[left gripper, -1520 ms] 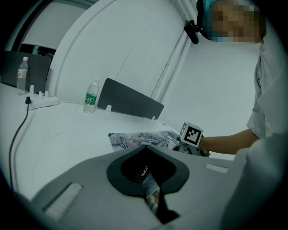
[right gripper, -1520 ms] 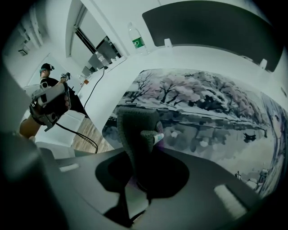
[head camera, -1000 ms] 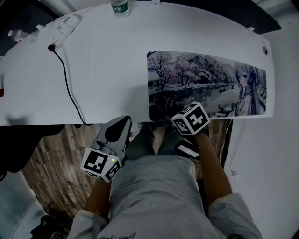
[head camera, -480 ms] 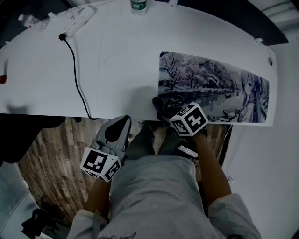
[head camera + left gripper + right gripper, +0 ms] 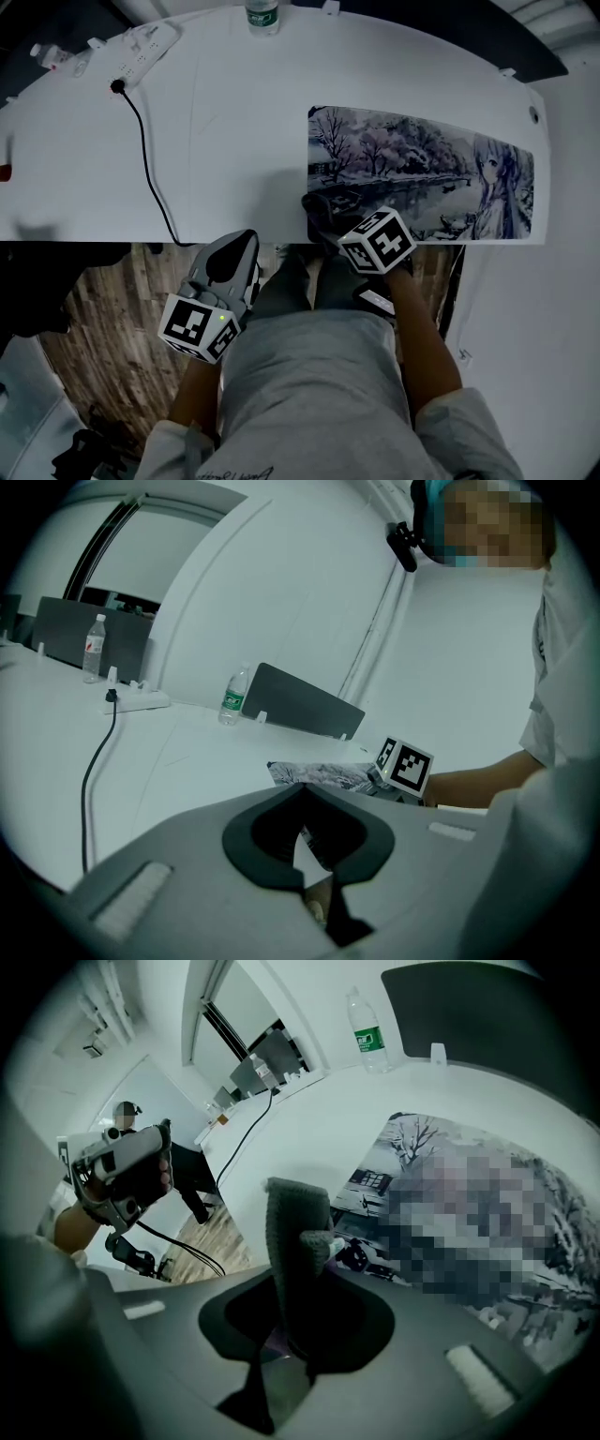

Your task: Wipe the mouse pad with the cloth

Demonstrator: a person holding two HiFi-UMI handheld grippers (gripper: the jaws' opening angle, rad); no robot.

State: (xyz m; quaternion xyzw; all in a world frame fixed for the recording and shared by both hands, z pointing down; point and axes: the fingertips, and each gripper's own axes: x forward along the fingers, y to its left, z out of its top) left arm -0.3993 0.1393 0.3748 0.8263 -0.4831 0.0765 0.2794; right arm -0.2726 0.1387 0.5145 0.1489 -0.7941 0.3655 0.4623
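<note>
Seen from my head, my right gripper (image 5: 325, 216) sits at the pad's (image 5: 422, 159) near left corner, at the table's (image 5: 234, 131) near edge. It is clamped on the dark cloth (image 5: 317, 206), which lies bunched on that corner. My left gripper (image 5: 242, 242) hangs off the table, just below its near edge and above my lap. A power strip (image 5: 141, 45) with a black cable (image 5: 145, 159) lies far left, and a bottle (image 5: 263, 17) stands at the far edge.

Along my left gripper, the jaws meet at a point with nothing between them. Beyond them I see the pad's end and my right gripper's marker cube (image 5: 405, 766) beside it.

Along my right gripper, the jaws pinch the cloth, which stands up in a folded strip between them. The pad spreads out just behind it. My left gripper shows off to the left, over the wooden floor (image 5: 211, 1237).
</note>
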